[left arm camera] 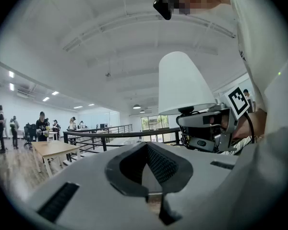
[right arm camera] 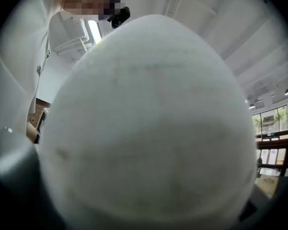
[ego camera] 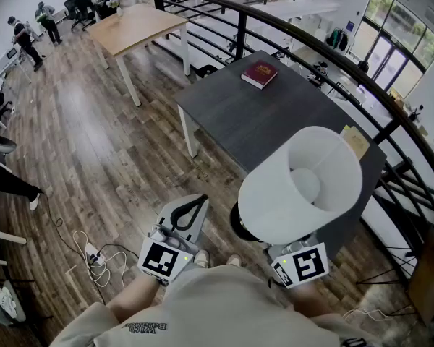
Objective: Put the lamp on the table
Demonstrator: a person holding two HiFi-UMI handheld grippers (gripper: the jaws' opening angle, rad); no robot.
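One lamp held in R gripper.

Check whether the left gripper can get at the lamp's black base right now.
Probably yes: the left gripper is empty and sits beside the lamp's black base with nothing between them, though its jaws are together and would need opening.

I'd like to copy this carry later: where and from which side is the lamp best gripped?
Likely the slim dark neck just under the shade of the lamp, coming in level from the side, as the right gripper does now. The lamp stands upright and its white shade flares too wide for the jaws. The contact itself is hidden.
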